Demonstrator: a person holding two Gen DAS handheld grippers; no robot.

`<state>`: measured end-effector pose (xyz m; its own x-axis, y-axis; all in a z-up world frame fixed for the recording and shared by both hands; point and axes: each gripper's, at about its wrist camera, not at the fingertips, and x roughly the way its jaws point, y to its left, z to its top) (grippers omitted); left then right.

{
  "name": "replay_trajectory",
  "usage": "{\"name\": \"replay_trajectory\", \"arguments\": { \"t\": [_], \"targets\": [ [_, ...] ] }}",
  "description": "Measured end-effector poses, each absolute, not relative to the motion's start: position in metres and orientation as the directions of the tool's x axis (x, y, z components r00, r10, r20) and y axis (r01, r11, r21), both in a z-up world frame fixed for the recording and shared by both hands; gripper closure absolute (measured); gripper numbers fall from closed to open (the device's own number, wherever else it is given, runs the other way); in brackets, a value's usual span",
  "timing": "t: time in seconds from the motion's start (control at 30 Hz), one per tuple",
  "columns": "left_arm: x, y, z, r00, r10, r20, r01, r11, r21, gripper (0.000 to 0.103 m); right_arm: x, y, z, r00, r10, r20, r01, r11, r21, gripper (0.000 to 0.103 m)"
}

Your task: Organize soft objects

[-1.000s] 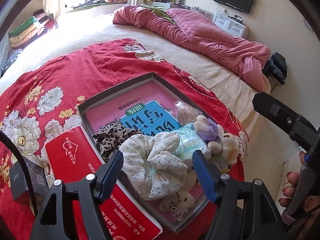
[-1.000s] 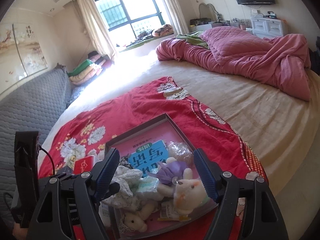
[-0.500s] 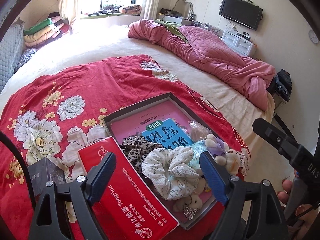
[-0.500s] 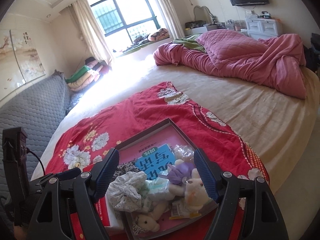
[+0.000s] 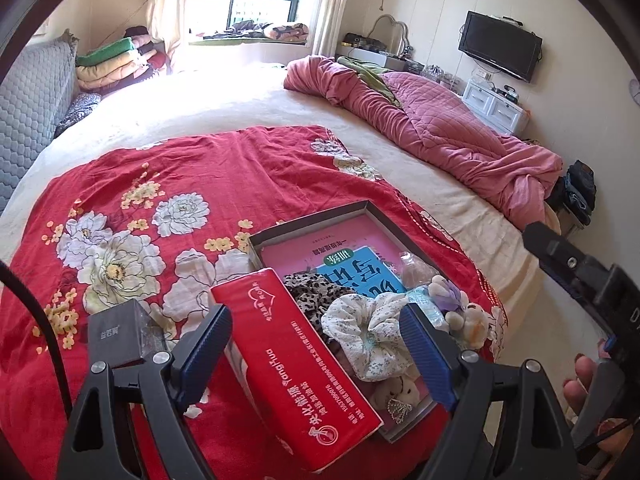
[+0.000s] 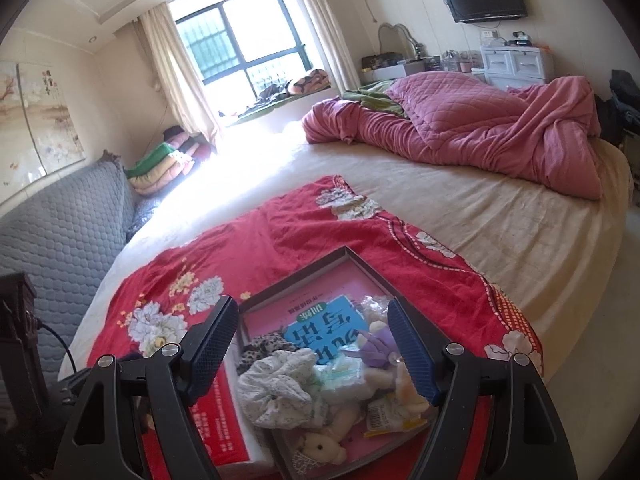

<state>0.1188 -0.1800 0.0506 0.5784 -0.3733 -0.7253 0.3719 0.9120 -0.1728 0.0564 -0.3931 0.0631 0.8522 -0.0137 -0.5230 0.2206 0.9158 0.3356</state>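
A shallow grey box (image 5: pixel 312 220) (image 6: pixel 296 276) lies on the red flowered cloth (image 5: pixel 160 184) on the bed. In it are a pink and blue book (image 5: pixel 352 264) (image 6: pixel 320 324), a white floral scrunchie (image 5: pixel 368 332) (image 6: pixel 276 392), a leopard scrunchie (image 5: pixel 312 296) (image 6: pixel 260 348), a purple plush (image 5: pixel 448 296) (image 6: pixel 376 348) and small plush toys (image 5: pixel 472 320) (image 6: pixel 320 448). My left gripper (image 5: pixel 316 352) is open and empty, above and short of the box. My right gripper (image 6: pixel 312 352) is open and empty, above the box's near side; it also shows in the left wrist view (image 5: pixel 576 272).
A red tissue pack (image 5: pixel 296 368) (image 6: pixel 220 412) lies against the box's left side. A small black box (image 5: pixel 116 332) sits left of it. A pink quilt (image 5: pixel 432 128) (image 6: pixel 460 128) is bunched at the bed's far right. A grey headboard (image 6: pixel 60 232) stands left.
Both grippers have pulled back and up from the box, so the objects look smaller and more of the bed shows. Both stayed open. The objects in the box have not moved.
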Motion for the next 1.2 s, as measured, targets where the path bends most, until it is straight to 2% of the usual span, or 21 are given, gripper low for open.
{"name": "replay_trajectory", "arguments": {
  "t": [0.33, 0.5, 0.7, 0.8, 1.2],
  "targets": [
    [0.102, -0.129, 0.082, 0.634, -0.333, -0.698, 0.328, 0.933, -0.147, 0.018, 0.032, -0.343, 0.112, 0.926, 0.011, -0.377, 0.167, 0.884, 0.437, 0.025],
    [0.089, -0.098, 0.093, 0.666, -0.294, -0.686, 0.282, 0.95, -0.134, 0.018, 0.012, -0.302, 0.121, 0.954, 0.014, -0.298, 0.114, 0.906, 0.408, 0.025],
    [0.066, -0.077, 0.085, 0.661, -0.277, -0.697, 0.257, 0.957, -0.136, 0.018, -0.007, -0.288, 0.102, 0.902, -0.025, -0.432, 0.199, 0.91, 0.363, 0.024],
    [0.055, -0.076, 0.078, 0.648, -0.282, -0.708, 0.267, 0.954, -0.136, 0.018, -0.019, -0.288, 0.089, 0.87, -0.065, -0.489, 0.23, 0.931, 0.285, 0.024],
    [0.024, -0.096, 0.052, 0.612, -0.282, -0.739, 0.296, 0.948, -0.117, 0.018, -0.068, -0.29, 0.047, 0.791, -0.123, -0.6, 0.233, 0.966, 0.11, 0.024]
  ]
}}
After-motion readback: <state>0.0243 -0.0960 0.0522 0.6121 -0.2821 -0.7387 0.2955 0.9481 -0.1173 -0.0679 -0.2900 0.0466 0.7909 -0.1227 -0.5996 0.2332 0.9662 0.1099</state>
